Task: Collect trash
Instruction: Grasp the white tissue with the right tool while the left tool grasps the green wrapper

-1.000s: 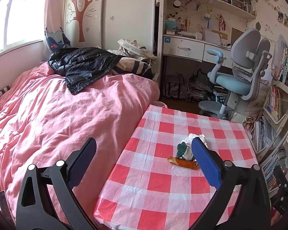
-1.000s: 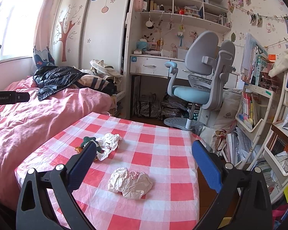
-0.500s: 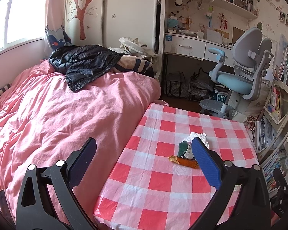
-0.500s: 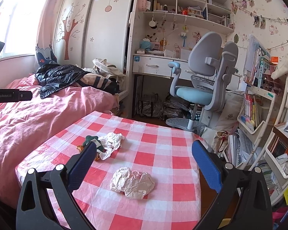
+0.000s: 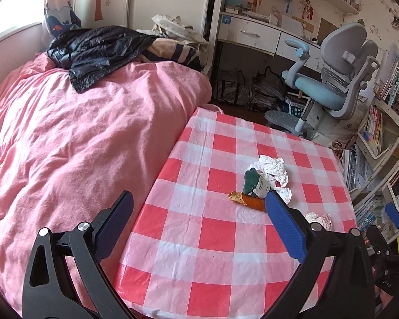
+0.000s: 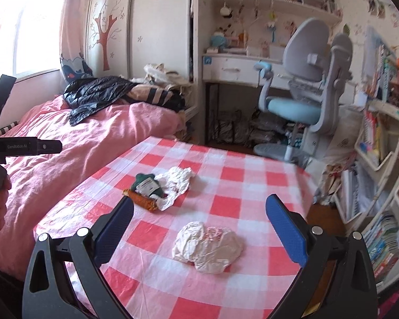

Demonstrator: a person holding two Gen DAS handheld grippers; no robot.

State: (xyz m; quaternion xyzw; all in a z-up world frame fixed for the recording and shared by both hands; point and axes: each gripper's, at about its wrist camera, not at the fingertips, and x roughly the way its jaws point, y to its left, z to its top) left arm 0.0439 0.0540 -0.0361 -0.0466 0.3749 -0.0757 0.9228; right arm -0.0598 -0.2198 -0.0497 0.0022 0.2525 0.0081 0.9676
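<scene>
We held both grippers wide open and empty above the checked desk (image 6: 252, 180), the right gripper (image 6: 199, 220) framing a crumpled foil wad (image 6: 208, 247) near the front edge. Farther back lay a small heap: white crumpled paper (image 6: 177, 179), a green packet (image 6: 146, 184) and an orange wrapper (image 6: 141, 199), touching one another. The left gripper (image 5: 199, 218) hung over the desk's bed-side edge. We judged the light foil could skid on the slick cloth, or a pinch at the heap could lift one piece and scatter the rest. Only the right view showed the foil whole; the left view caught just a sliver. No bin appeared in either.
</scene>
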